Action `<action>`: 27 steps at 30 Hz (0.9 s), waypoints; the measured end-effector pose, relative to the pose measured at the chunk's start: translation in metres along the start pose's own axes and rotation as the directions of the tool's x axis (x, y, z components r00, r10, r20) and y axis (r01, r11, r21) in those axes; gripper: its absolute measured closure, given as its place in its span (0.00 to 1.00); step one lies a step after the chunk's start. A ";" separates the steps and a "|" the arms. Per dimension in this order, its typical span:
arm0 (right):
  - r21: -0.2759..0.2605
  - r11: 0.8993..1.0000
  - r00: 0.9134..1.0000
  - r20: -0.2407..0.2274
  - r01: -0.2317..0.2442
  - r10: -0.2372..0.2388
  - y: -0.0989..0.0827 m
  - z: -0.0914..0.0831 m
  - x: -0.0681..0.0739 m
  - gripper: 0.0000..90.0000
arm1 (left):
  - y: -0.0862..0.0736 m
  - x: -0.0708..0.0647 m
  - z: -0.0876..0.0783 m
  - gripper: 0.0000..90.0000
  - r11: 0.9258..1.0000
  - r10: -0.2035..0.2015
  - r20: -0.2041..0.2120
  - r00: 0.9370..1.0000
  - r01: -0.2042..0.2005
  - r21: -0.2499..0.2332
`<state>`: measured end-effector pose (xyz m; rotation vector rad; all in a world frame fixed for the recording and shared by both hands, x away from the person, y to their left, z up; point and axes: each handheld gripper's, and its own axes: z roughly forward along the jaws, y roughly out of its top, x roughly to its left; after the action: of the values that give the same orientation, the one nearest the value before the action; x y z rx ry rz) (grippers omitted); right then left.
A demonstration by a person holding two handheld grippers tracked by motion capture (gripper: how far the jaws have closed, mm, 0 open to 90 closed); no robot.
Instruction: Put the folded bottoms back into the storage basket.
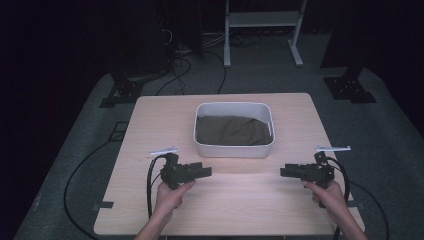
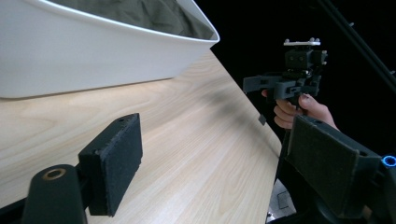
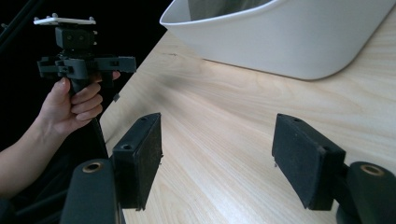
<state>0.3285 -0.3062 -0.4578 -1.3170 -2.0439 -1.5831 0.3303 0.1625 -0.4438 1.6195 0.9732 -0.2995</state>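
The white tub (image 1: 234, 144) sits at the middle of the tabletop (image 1: 150, 125), toward its far edge, with a brown cloth (image 1: 232, 130) crumpled inside it. Nearer the person than the tub, the left tongs (image 1: 206, 171) hover off its left corner, jaws wide with nothing between them. The right tongs (image 1: 285, 172) hover off the tub's right corner, equally wide and empty, pointing back toward the left pair.
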 end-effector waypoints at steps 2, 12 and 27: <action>-0.003 1.000 1.000 -0.001 -0.003 0.003 -0.002 -0.002 -0.001 0.36 | -0.002 0.001 -0.002 0.19 1.000 -0.003 0.001 1.000 0.003 -0.004; -0.009 1.000 1.000 0.000 -0.018 0.018 -0.013 -0.009 -0.004 0.35 | -0.010 0.003 -0.008 0.16 1.000 -0.021 -0.004 1.000 0.021 -0.004; -0.013 0.999 1.000 0.003 -0.030 0.030 -0.025 -0.019 -0.006 0.35 | -0.019 0.007 -0.023 0.13 0.999 -0.034 -0.013 0.999 0.034 -0.016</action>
<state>0.3069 -0.3255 -0.4710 -1.3493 -2.0096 -1.5844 0.3136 0.1856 -0.4546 1.5935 1.0117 -0.3034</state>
